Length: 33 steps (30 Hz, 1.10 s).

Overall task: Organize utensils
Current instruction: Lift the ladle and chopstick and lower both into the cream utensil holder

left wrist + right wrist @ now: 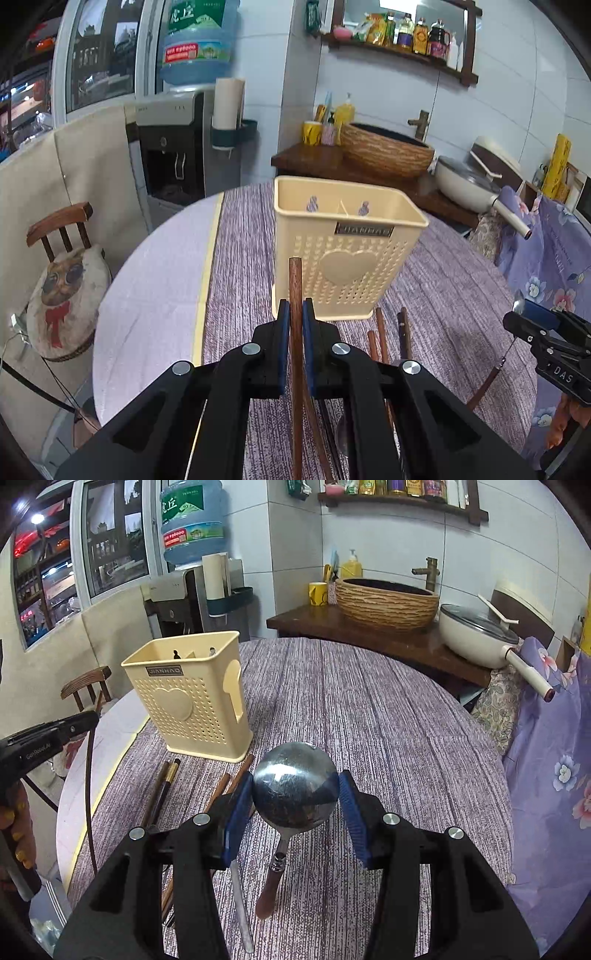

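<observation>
A cream perforated utensil holder (pixel 343 251) with a heart on its front stands on the purple tablecloth; it also shows in the right wrist view (pixel 192 698). My left gripper (pixel 295 314) is shut on a brown wooden chopstick (pixel 294 295), held above the table just in front of the holder. My right gripper (pixel 295 786) is shut on the bowl of a metal spoon (pixel 295 786) with a brown handle, raised above the table to the right of the holder. Several more chopsticks (pixel 162 794) lie on the cloth in front of the holder (pixel 384 339).
The round table (pixel 388 716) carries a purple striped cloth. A wooden chair with a cushion (pixel 62 280) stands at the left. A counter with a woven basin (pixel 388 602) and a white pan (pixel 476 635) lies behind. Floral fabric (pixel 554 757) hangs at the right.
</observation>
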{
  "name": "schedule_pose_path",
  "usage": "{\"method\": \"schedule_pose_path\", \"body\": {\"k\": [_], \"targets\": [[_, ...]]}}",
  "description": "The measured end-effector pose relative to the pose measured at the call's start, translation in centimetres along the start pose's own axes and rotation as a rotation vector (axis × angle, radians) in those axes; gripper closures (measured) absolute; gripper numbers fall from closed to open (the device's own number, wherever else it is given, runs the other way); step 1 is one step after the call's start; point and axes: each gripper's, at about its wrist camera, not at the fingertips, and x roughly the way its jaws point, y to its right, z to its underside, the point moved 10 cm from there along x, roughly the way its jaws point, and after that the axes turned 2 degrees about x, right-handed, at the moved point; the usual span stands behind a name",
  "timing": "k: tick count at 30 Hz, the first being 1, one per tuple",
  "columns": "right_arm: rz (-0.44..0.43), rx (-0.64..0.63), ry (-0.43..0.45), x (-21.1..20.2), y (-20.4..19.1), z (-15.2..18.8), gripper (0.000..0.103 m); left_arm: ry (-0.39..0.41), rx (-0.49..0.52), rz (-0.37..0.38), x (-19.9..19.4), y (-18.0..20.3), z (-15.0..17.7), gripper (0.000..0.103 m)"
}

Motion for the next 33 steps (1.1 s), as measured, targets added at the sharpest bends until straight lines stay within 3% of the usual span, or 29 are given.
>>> {"method": "schedule_pose_path", "body": {"k": [9,24,29,33], "targets": [[-0.015,-0.021,0.026,-1.5,-0.5,-0.1,0.055,0.111,0.012,0.01,-3.8,-0.2,-2.1,0.095],[-0.042,-0.05,0.06,-3.3,-1.9,-1.7,0.055,0.162,0.007,0.016,-6.2,-1.3,-4.0,0.095],[-0.076,-0.05,0.076,-4.2,-3.2,-4.0,0.055,0.16,-0.016,0.048,-7.0,-1.5,-6.1,0.095],[-0.104,-0.056,0.109,-5.3,-4.7,-7.4,0.055,0.196,-0.032,0.062,-8.7,-1.5,-9.5,0.095]]}}
